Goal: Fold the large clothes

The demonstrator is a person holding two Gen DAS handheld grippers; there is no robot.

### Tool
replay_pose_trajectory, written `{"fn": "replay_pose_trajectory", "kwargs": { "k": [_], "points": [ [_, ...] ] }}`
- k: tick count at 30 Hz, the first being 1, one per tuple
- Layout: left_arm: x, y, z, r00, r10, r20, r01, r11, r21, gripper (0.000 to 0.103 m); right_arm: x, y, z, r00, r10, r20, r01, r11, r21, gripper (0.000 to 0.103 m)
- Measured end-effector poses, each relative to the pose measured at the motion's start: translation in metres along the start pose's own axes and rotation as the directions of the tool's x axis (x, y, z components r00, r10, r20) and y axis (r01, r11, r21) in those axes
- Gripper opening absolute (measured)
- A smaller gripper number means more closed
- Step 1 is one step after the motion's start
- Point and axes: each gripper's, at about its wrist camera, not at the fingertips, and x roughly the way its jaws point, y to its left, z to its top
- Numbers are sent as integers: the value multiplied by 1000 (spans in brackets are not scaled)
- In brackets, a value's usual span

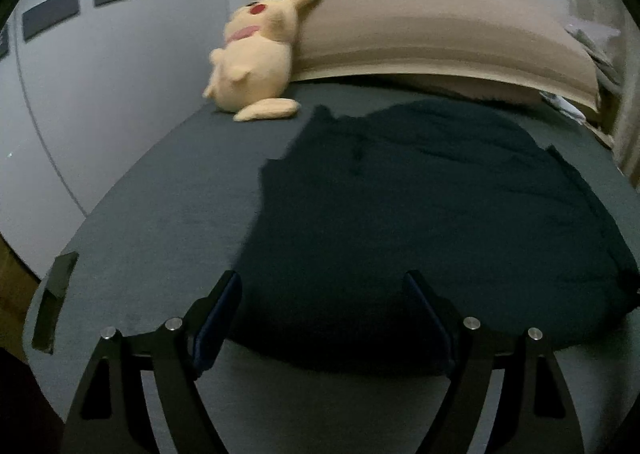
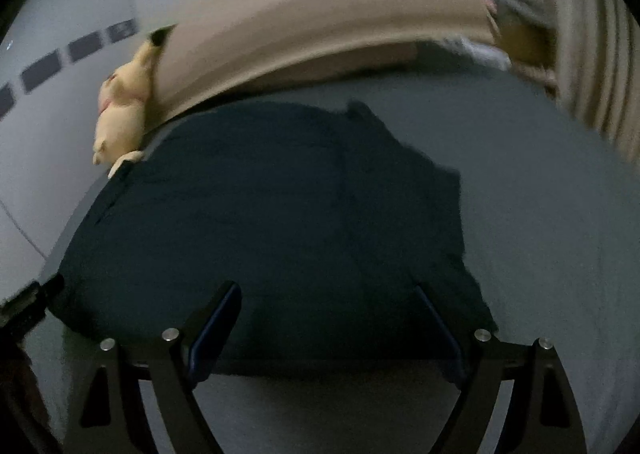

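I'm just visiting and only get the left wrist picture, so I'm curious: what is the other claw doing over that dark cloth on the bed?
Observer: The right claw is open, its fingers spread over the near edge of the dark garment, gripping nothing.
Visitor: Is there room on that side of the bed?
Observer: Yes, a broad stretch of grey sheet lies uncovered to the garment's right.
Visitor: And beyond the bed?
Observer: What looks like a striped curtain hangs at the far right.
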Motion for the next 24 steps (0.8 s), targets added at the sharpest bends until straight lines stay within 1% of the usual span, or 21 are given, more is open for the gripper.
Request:
{"fn": "replay_pose_trajectory", "kwargs": {
  "k": [2, 4, 8, 12, 24],
  "points": [
    [7, -12, -4, 1000, 6, -16, -6, 999, 31, 83, 10, -14, -4, 999, 20, -35, -19, 999, 43, 89],
    [20, -21, -9, 998, 33, -48, -30, 998, 62, 83, 18, -17, -9, 998, 28, -63, -25, 999, 37, 89],
    [31, -22, -15, 997, 36, -73, -31, 997, 64, 84, 24, -20, -13, 997, 47, -60, -43, 998, 52, 89],
    [33, -21, -17, 996, 32, -79, -25, 996, 80, 86, 31, -24, -14, 995, 74, -66, -70, 995, 66, 89],
    [31, -19, -21, 996, 20, -92, -13, 997, 79, 86, 34, -28, -15, 992, 83, -92, -76, 994, 77, 89]
  ]
}}
